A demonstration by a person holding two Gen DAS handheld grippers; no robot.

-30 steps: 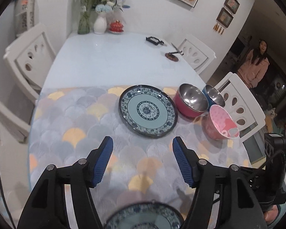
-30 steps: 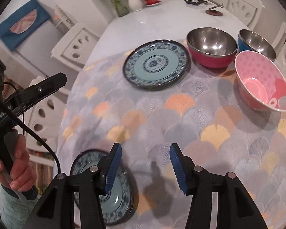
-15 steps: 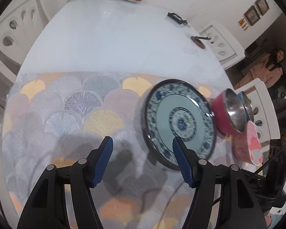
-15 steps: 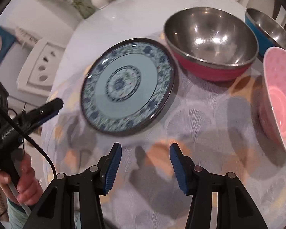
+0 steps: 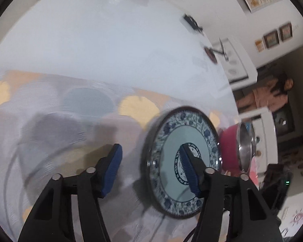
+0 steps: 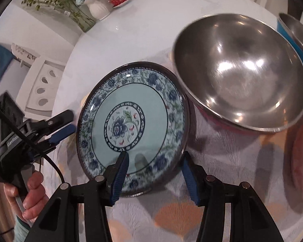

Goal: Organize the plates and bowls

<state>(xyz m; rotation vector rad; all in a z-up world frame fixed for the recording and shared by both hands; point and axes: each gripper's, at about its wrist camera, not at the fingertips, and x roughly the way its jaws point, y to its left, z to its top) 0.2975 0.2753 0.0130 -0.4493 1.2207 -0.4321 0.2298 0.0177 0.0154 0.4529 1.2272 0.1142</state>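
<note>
Both grippers moved in on the blue floral plate [image 6: 131, 125] since half a second ago. Right gripper [image 6: 154, 173] spread wide, straddling plate's near rim, left finger over the plate, right finger just outside. Left gripper [image 5: 149, 171] low at plate's left edge, spread wide, gripping nothing. Plate lies on scalloped cloth [image 6: 222, 161], touching the pink steel bowl [image 6: 240, 74] at right.

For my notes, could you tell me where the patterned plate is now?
The patterned plate lies on the tablecloth, right beside the steel bowl, ahead of both open tools.
</note>
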